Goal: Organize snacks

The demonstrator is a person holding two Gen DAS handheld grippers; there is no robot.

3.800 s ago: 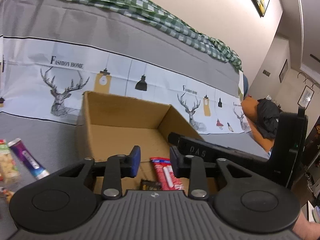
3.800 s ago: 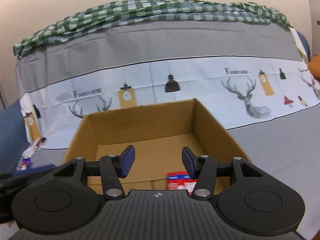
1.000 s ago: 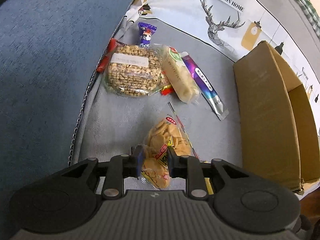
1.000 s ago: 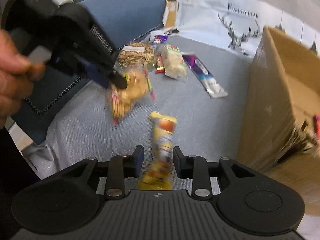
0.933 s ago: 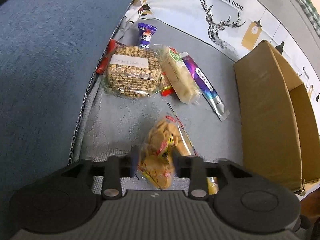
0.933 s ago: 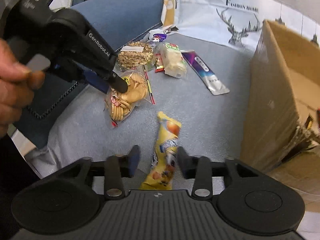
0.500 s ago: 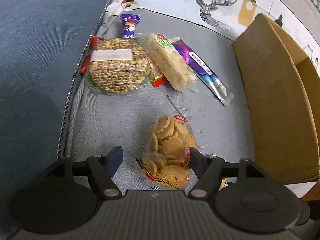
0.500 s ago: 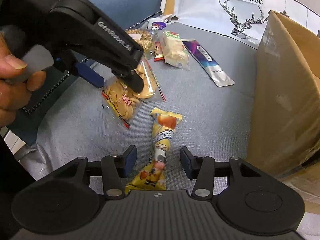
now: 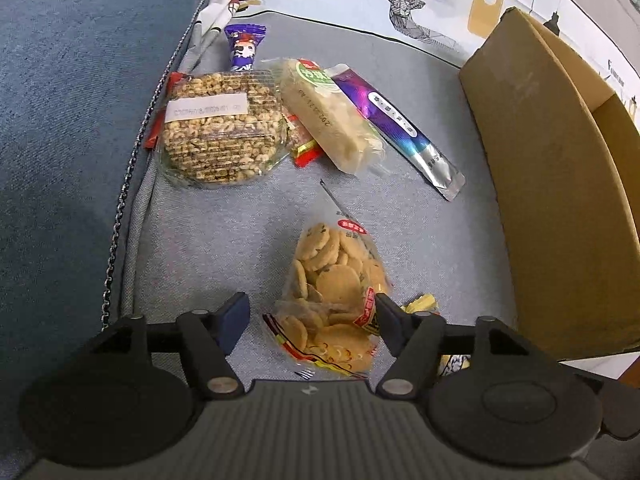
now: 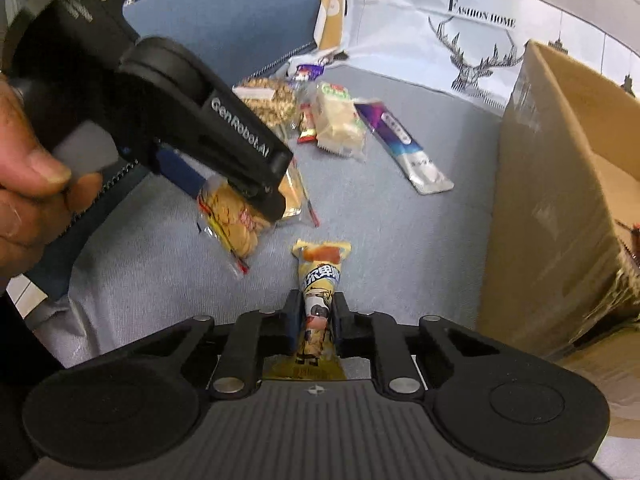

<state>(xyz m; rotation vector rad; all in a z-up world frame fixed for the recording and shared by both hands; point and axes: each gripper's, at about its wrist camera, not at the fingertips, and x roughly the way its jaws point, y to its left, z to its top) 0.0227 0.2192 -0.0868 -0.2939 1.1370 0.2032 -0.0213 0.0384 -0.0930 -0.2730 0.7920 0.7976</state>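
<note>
Right gripper [image 10: 315, 316] closing on yellow snack [image 10: 320, 280]; left gripper [image 9: 310, 320] closing — cookie bag [image 9: 332, 292] between.

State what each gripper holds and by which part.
The right gripper, jaws closing, pinches the yellow snack packet at its middle. The left gripper, jaws closing, straddles the cookie bag, not gripping it.

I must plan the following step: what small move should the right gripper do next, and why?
Probably lift it a little. The right gripper is closing, its pads already pressing the yellow snack packet, which lies on the grey cover. The cardboard box stands open beside it.
</note>
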